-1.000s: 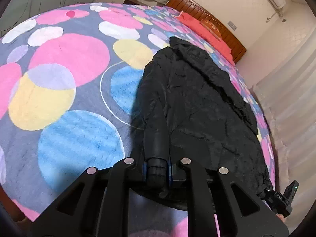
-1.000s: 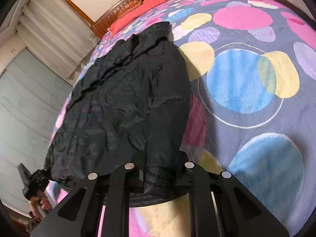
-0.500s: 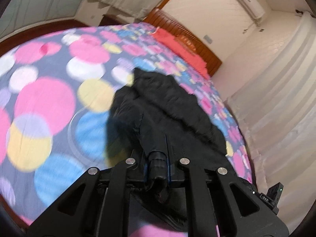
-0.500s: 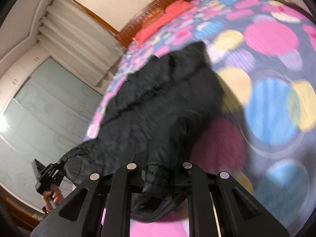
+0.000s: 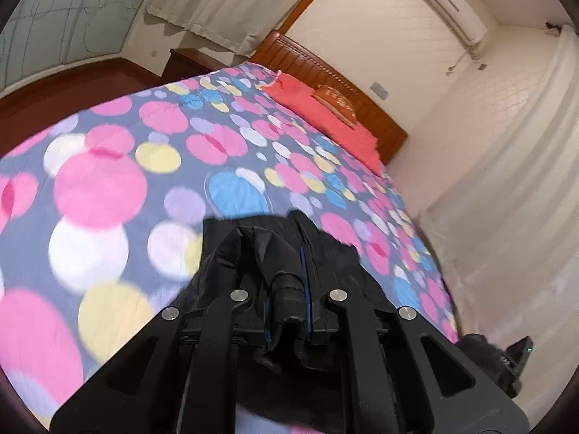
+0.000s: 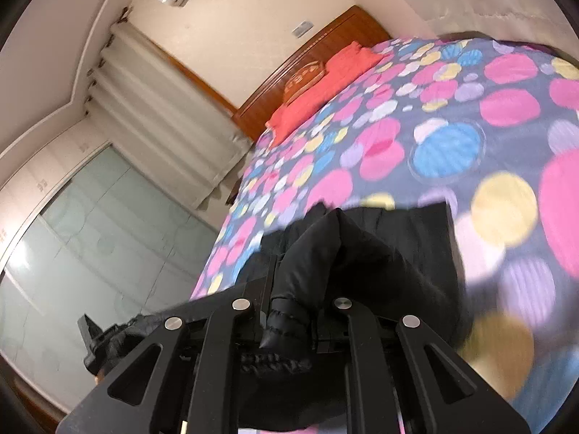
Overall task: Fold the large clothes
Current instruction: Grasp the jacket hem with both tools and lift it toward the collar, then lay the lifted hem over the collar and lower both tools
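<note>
**Jacket pinched at two points above the bed**

Jacket [image 5: 278,253]: one, black, padded, bunched and lifted above the near end of the bed, hanging down over the spotted cover. Blocks the near middle of both wrist views, so the bedding directly beneath stays hidden.

Left hand-held gripper [image 5: 287,316]: one, closed on a rolled fold of the jacket, cloth squeezed between two blue-edged pads. Seen from the right wrist view as a dark shape low at the left [image 6: 105,340], a bit of skin below it, jaw state not readable there.

Right hand-held gripper [image 6: 286,322]: one, clamped on a stitched, quilted edge of the jacket [image 6: 343,253], cloth spilling over the fingers toward the camera. Seen from the left wrist view as a dark shape with a small lit dot at the lower right [image 5: 506,358].

Bed cover [image 5: 108,188]: one, grey-blue with pink, yellow, blue, white and lilac circles; near part blurred.

Red pillows [image 5: 325,112]: lying at the head of the bed, against the headboard; exact count unclear. One patterned cushion [image 5: 334,103] on top.

Headboard [image 5: 376,115]: one, brown wood.

Air conditioner [image 5: 445,3]: one, white, high on the wall.

Curtains [image 6: 163,119]: pale, pleated, beside the bed. Frosted glass panels [image 6: 101,238] next to them.
</note>
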{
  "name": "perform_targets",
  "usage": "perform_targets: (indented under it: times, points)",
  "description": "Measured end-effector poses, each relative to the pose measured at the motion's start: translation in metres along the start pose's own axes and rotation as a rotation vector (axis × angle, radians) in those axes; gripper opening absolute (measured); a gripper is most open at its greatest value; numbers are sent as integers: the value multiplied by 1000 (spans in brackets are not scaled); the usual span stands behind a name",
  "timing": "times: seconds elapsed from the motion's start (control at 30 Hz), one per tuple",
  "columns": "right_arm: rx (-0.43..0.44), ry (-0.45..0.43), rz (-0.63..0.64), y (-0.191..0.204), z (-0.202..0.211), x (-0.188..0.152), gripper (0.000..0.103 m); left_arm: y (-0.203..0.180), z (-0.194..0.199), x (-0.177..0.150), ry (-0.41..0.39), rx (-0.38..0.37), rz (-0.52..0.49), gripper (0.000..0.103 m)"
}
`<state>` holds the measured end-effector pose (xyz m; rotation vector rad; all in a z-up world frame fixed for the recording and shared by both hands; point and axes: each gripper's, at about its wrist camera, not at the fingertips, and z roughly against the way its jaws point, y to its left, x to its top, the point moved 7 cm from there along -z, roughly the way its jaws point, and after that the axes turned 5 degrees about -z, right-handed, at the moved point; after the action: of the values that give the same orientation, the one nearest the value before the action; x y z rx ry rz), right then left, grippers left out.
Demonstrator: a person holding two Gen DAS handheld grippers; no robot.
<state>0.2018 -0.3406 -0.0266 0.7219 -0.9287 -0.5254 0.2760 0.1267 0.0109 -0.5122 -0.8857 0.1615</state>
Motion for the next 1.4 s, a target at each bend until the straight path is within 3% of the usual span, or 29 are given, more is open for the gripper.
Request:
perform_targets:
  times: [0.17, 0.33, 0.5, 0.6, 0.67, 0.73, 0.77, 0.8, 0.87, 1.0, 1.13, 1.23, 1.3, 1.4]
  points:
    - [-72, 4, -37, -20, -57, 43, 13, 3, -74, 35, 33, 67, -32, 11]
    - [-154, 46, -111, -65, -124, 71, 13, 18, -152, 52, 79, 137, -54, 12]
    - [-242, 111, -125, -114, -177, 69, 14, 42, -214, 42, 146, 203, -34, 12]
    - [-258, 134, -154, -131, -195, 62, 22, 52, -236, 31, 179, 225, -58, 14]
    - [-231, 144, -181, -135, -197, 61, 30, 56, -241, 27, 191, 209, -51, 22]
    - [-185, 151, -205, -134, -192, 62, 38, 56, -239, 28, 197, 148, -26, 40]
    - [-164, 155, -217, -132, -188, 64, 42, 55, -236, 31, 190, 127, -15, 55]
    - [-140, 151, -228, -130, -182, 66, 49, 54, -229, 36, 169, 110, 0, 65]
    - [-111, 120, -236, -123, -168, 72, 72, 53, -217, 45, 142, 88, 26, 70]
    - [-113, 52, -198, -104, -139, 79, 73, 49, -189, 65, 80, 81, 60, 75]
    - [-229, 40, 4, -63, -135, 57, 73, 35, -162, 62, 40, 119, 9, 75]
    - [-306, 55, 178, -24, -158, 33, 71, 5, -164, 33, 68, 135, -126, 75]
    - [-329, 76, 263, -4, -178, 19, 63, -20, -177, 10, 84, 151, -237, 75]
    - [-324, 145, 364, 26, -223, -7, 57, -44, -205, -16, 135, 144, -301, 75]
